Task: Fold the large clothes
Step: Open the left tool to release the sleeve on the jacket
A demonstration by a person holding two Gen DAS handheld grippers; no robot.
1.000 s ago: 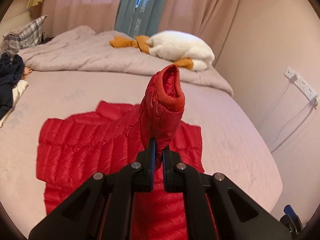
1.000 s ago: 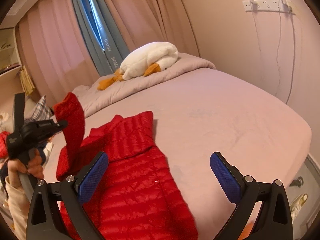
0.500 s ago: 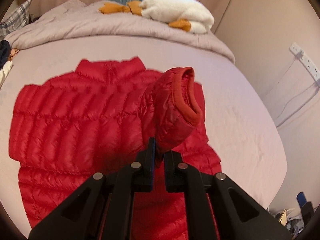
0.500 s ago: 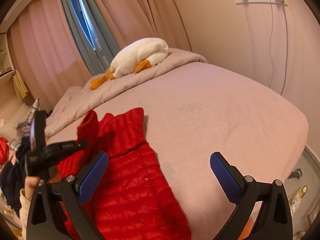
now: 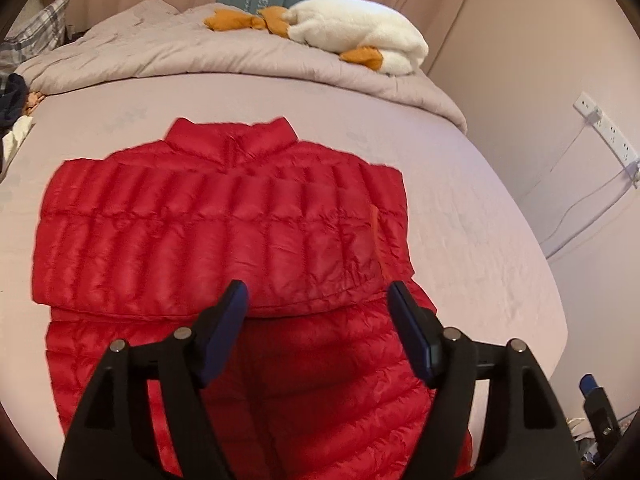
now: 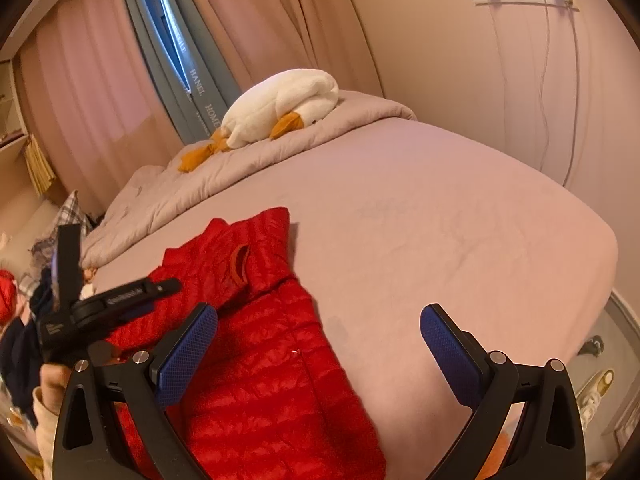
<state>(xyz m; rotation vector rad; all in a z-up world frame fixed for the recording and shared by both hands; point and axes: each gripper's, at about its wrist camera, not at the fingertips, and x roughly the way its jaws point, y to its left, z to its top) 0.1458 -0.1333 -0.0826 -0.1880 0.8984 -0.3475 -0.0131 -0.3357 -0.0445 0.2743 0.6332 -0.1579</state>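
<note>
Red down jacket [image 5: 208, 232] flat on my bed [image 5: 480, 216], both sleeves folded across its chest.

At the far left of my right-hand view, my left gripper [image 5: 316, 300] hangs over the jacket, its jaws opening with nothing between them; the sleeve lies loose on the chest, its cuff [image 6: 239, 261] near the jacket's right edge. The jacket's collar points toward the rumpled quilt [image 5: 224, 48] and the white plush goose [image 6: 280, 104]. Further right, my right gripper [image 6: 318, 330] hovers with jaws spread wide and empty, above the jacket's right edge and the bare sheet.
</note>
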